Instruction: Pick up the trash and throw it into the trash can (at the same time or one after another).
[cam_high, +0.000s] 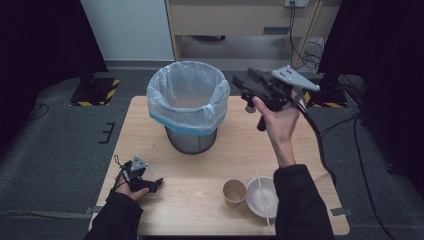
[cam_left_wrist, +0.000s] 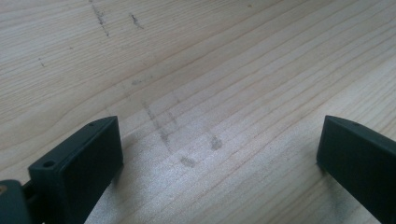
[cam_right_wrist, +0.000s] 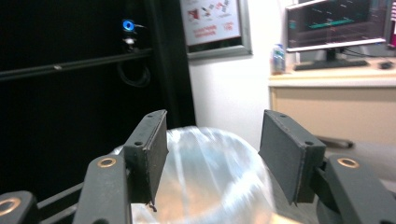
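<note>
Right claw (cam_high: 239, 82) held beside bin (cam_high: 188, 107) rim, jaws spread, nothing gripped: likely drop spot. Left claw (cam_high: 156, 184) parked wide open, empty, on table (cam_high: 200, 170).

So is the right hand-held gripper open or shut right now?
Open. The right hand-held gripper has its jaws standing apart with nothing between them, aimed at the bin.

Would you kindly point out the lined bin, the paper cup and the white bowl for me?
lined bin (cam_high: 176, 86): high view, on the left rim of its plastic liner.
paper cup (cam_high: 234, 198): high view, on its outer wall.
white bowl (cam_high: 251, 198): high view, on its inner surface left of the stick.
</note>
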